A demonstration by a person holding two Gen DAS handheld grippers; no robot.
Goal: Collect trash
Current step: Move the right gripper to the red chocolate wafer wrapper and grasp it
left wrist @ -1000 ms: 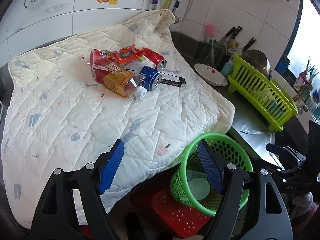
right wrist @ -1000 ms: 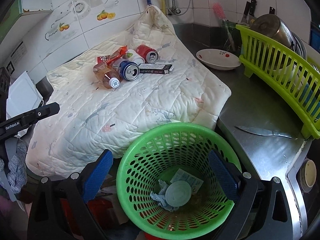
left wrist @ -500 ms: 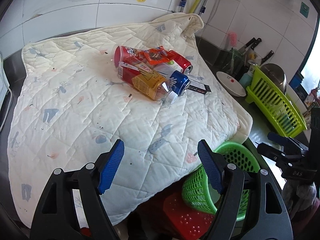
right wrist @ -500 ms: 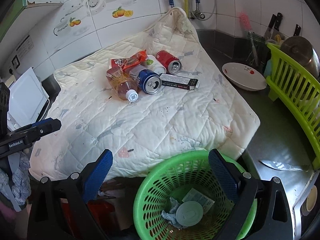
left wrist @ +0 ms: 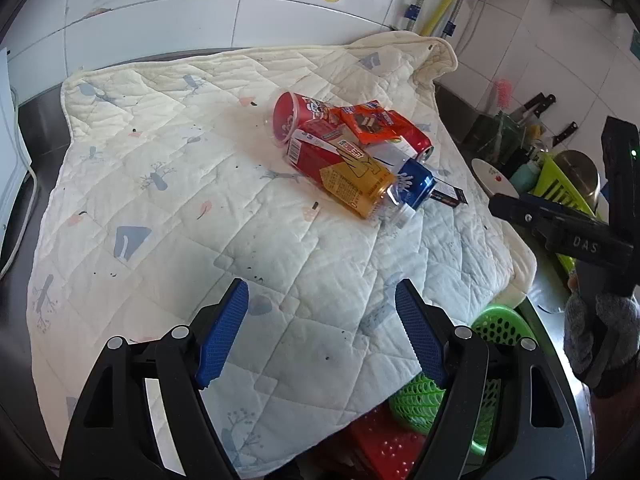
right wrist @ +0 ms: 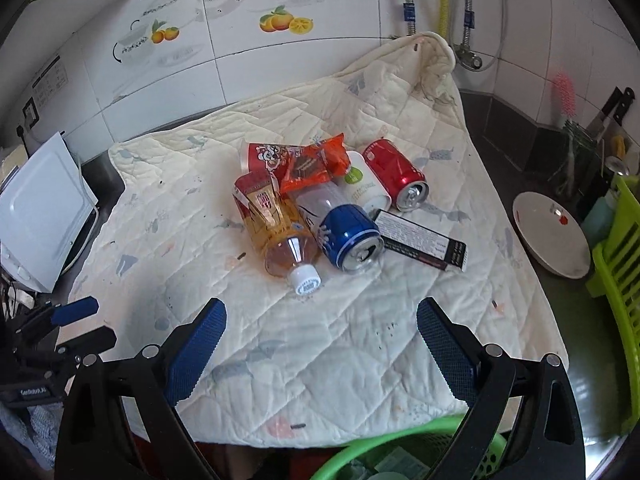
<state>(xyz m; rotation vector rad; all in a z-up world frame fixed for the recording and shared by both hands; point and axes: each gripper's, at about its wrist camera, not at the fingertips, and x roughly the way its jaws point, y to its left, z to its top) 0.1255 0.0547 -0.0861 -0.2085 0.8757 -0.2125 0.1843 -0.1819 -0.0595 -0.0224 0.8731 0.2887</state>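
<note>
A pile of trash lies mid-quilt: a tea bottle [right wrist: 280, 236] with a white cap, a blue can [right wrist: 348, 236], a red can [right wrist: 396, 176], an orange wrapper [right wrist: 316, 160], a red cup [left wrist: 292, 116], a white cup [right wrist: 362, 188] and a black box [right wrist: 424, 244]. The bottle [left wrist: 344, 180] and blue can [left wrist: 416, 186] also show in the left wrist view. My left gripper [left wrist: 320, 332] is open and empty over the quilt's near part. My right gripper [right wrist: 320, 344] is open and empty, short of the bottle cap. The green basket [right wrist: 400, 460] sits below the quilt's near edge.
The cream quilt [right wrist: 320, 320] covers the counter. A white bowl [right wrist: 552, 236] and a lime dish rack [right wrist: 620, 272] stand to the right, knives behind. A white appliance [right wrist: 40, 216] is at left. A red crate [left wrist: 380, 440] sits under the basket [left wrist: 492, 328].
Both grippers have moved up and forward from over the green basket toward the trash pile. The basket has dropped to the bottom edge of both views. Both stay open.
</note>
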